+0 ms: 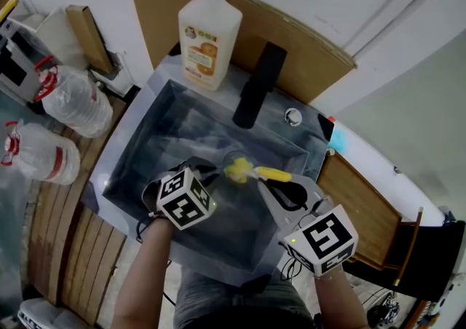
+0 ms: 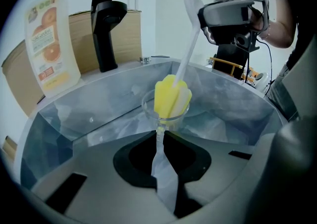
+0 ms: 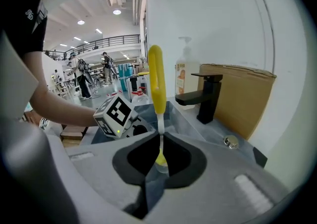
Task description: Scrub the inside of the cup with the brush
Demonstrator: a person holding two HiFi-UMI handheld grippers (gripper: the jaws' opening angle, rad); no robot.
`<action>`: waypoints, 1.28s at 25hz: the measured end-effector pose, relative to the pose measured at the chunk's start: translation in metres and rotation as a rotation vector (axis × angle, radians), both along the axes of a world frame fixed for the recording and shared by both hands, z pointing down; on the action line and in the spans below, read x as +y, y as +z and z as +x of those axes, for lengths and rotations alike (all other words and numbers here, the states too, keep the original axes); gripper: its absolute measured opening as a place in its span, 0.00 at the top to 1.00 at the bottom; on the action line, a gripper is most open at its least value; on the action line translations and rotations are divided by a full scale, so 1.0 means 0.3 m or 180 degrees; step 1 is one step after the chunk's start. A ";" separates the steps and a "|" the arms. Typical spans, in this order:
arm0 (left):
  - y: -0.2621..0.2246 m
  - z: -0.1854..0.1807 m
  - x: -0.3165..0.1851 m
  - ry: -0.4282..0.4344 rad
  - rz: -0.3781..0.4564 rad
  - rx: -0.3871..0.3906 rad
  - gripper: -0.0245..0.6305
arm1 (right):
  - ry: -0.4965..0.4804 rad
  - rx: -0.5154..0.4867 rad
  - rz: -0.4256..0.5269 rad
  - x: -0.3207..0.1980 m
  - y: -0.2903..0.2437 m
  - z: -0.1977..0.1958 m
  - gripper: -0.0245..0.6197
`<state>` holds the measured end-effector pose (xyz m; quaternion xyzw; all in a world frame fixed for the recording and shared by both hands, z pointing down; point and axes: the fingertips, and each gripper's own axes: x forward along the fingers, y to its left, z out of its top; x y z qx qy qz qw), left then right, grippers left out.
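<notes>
The cup [image 2: 166, 113] sat mid-frame above the sink [image 1: 145, 153], its lower part clamped in my left gripper [image 2: 160, 139], with the brush [image 2: 171, 96] head in its mouth. My right gripper [image 3: 161, 141] clenched the brush handle. I judged the scrub was in hand, and next called for pushing deeper and twisting.

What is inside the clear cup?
The yellow sponge head of the long brush fills the clear cup, poking above its rim. The sponge hides the cup's bottom, so anything underneath cannot be seen.

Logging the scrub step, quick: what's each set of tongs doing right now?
Left tongs: closed on the clear cup.
Right tongs: closed on the brush by its handle.
</notes>
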<state>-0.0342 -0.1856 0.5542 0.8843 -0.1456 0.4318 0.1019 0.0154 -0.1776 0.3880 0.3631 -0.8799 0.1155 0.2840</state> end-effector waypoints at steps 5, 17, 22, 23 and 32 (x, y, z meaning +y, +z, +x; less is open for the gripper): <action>0.000 0.000 -0.001 -0.0016 0.0016 -0.0012 0.87 | -0.0102 0.0036 0.0012 0.019 -0.018 -0.054 0.93; 0.000 0.001 0.003 -0.0043 0.0015 0.0013 0.87 | -0.0203 0.0045 0.0191 -0.080 -0.012 -0.149 0.93; -0.001 0.005 0.007 -0.0087 -0.0008 0.0048 0.88 | -0.0095 -0.0028 0.0160 -0.128 -0.006 -0.129 0.93; -0.001 0.007 0.008 -0.0090 -0.0011 0.0054 0.88 | -0.0060 -0.0041 0.0146 -0.135 -0.004 -0.117 0.93; 0.002 0.005 0.004 -0.0111 -0.0002 0.0050 0.88 | 0.0262 -0.0197 0.0044 -0.170 0.017 0.005 0.93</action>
